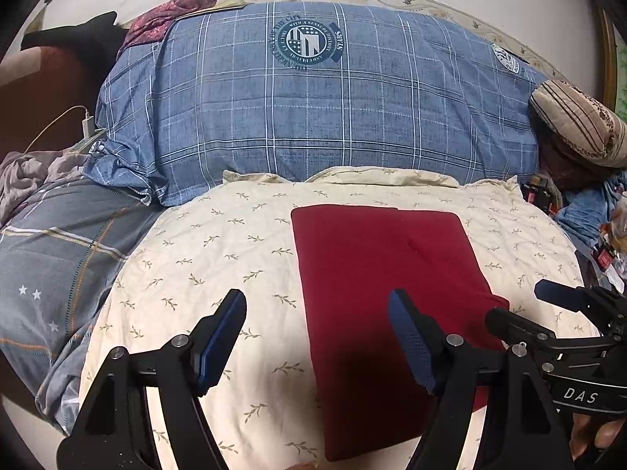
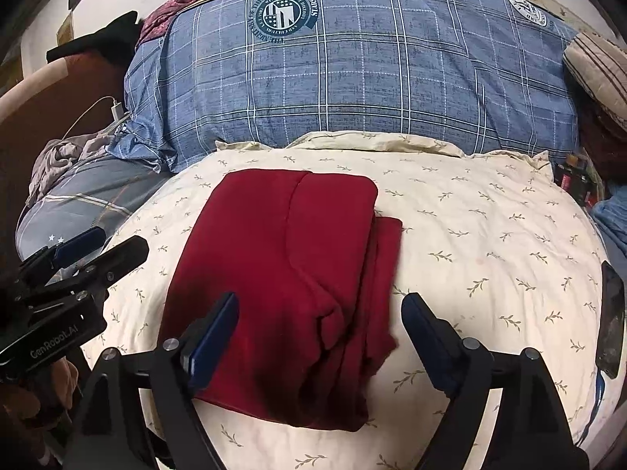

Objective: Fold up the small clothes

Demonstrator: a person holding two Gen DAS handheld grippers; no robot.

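Note:
A dark red garment (image 1: 376, 274) lies folded into a long rectangle on a cream leaf-print pillow (image 1: 219, 243). It also shows in the right wrist view (image 2: 282, 258), with stacked edges along its right side. My left gripper (image 1: 317, 305) is open and empty, held above the garment's left edge. My right gripper (image 2: 321, 305) is open and empty, held above the garment's near right part. The right gripper (image 1: 548, 305) also shows at the right edge of the left wrist view, and the left gripper (image 2: 98, 243) at the left edge of the right wrist view.
A large blue plaid pillow (image 1: 313, 102) lies behind the cream pillow (image 2: 490, 235). Grey bedding (image 1: 58, 258) is at the left, a striped bolster (image 1: 580, 121) and clutter at the right. A dark phone (image 2: 611, 317) lies at the cream pillow's right edge.

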